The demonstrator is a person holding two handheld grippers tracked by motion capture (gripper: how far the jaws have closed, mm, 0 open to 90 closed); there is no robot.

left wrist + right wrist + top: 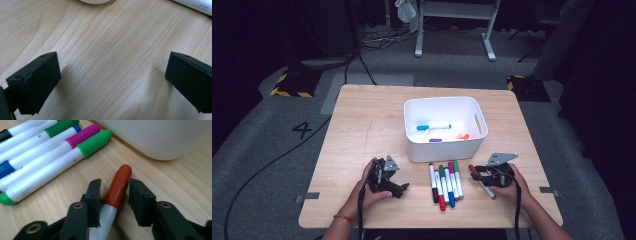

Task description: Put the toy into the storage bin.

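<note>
Red-capped marker (117, 190) flat on the table (175, 185), between the right gripper (115, 200) jaws: narrowly open, one pad touching, other just clear. Best closed squarely over the cap base before lifting toward the white bin (445, 129). Left gripper (110, 80) wide open, holding nothing.

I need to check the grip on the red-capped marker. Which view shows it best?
The right gripper view: the red-capped marker lies close up between the jaws of the right hand-held gripper. The high view shows it small; the left gripper view shows bare table.
</note>
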